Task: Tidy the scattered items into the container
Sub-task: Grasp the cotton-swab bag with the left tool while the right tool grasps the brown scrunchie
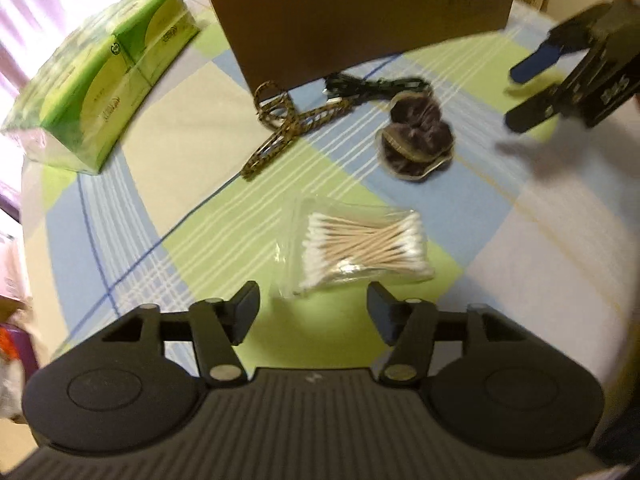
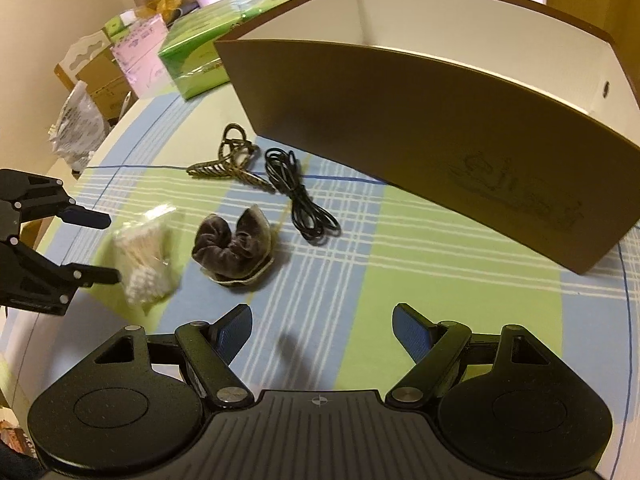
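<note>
A clear bag of cotton swabs (image 1: 360,248) (image 2: 144,252) lies on the plaid cloth just beyond the tips of my left gripper (image 1: 313,296) (image 2: 111,248), which is open and not pressing on it. Farther on lie a brown velvet scrunchie (image 1: 416,140) (image 2: 232,248), a coiled black cable (image 1: 372,88) (image 2: 304,200) and a patterned hair claw (image 1: 280,124) (image 2: 228,168). Behind them stands the brown cardboard box (image 1: 360,20) (image 2: 400,132), open at the top and white inside. My right gripper (image 2: 322,312) (image 1: 514,98) hovers open over the cloth with nothing between its fingers.
A green pack of tissues (image 1: 100,80) (image 2: 200,60) sits left of the box. The table's rounded edge (image 2: 100,140) runs along the left, with boxes and bags (image 2: 100,68) piled beyond it. Open cloth (image 2: 440,280) stretches between my right gripper and the box.
</note>
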### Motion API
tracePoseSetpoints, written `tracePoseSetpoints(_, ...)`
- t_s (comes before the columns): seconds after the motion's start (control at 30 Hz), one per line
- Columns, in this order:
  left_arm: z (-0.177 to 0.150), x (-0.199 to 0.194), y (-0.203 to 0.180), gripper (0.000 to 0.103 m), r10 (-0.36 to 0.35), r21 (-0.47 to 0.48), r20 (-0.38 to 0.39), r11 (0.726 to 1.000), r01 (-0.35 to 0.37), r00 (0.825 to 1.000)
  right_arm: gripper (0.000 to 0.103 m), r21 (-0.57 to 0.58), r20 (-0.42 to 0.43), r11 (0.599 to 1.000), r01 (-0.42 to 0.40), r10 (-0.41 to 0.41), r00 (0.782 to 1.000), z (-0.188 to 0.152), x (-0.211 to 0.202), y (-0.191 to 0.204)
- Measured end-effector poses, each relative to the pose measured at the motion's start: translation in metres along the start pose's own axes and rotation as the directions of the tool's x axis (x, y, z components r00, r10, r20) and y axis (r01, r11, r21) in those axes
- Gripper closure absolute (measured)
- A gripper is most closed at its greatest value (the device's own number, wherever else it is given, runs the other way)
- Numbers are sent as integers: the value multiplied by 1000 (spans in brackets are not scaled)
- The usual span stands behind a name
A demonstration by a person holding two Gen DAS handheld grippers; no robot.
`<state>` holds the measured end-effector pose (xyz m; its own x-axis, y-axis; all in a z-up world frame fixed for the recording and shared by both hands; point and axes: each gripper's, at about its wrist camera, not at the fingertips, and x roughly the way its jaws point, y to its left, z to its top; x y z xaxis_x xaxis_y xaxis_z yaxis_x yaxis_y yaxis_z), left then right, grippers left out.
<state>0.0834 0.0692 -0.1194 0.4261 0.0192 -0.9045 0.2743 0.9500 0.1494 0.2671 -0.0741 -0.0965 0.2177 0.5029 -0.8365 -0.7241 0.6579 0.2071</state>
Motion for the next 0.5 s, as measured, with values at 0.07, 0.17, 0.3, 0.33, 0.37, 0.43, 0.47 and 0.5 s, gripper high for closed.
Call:
tracePoseSetpoints(0.07, 4, 0, -5, 46, 8, 27, 12, 1000, -8, 1000, 20, -9, 0, 1000, -3, 3, 1000, 1, 0, 2)
tracePoseSetpoints(0.17, 8, -1, -17, 45, 3, 117, 34, 993, -7, 999, 20, -18, 2, 1000, -4, 4, 1000, 1, -2, 4)
tracePoseSetpoints(0.3, 8, -9, -33, 44, -36, 272, 62, 962, 18, 997, 20, -3, 5, 1000, 6, -6, 1000, -2, -6, 1)
tracePoseSetpoints(0.33, 7, -11, -36, 42, -46, 305, 70, 952, 23, 996, 20, 5, 5, 1000, 9, -9, 1000, -3, -7, -1)
tracePoseSetpoints(0.37, 7, -12, -39, 40, -52, 344, 79, 939, 21, 996, 20, 14, 4, 1000, 13, -13, 1000, -4, -8, -3)
tracePoseSetpoints(0.43, 7, -9, -46, 40, -46, 436, 87, 900, 3, 995, 20, 35, 0, 999, 17, -17, 1000, -7, -9, -7)
tracePoseSetpoints(0.47, 9, -5, -49, 40, -40, 483, 82, 876, -5, 996, 20, 48, -2, 999, 16, -16, 1000, -8, -9, -9)
tracePoseSetpoints(0.5, 11, 0, -51, 41, -40, 514, 77, 858, -5, 996, 20, 59, -4, 998, 15, -15, 1000, -8, -9, -10)
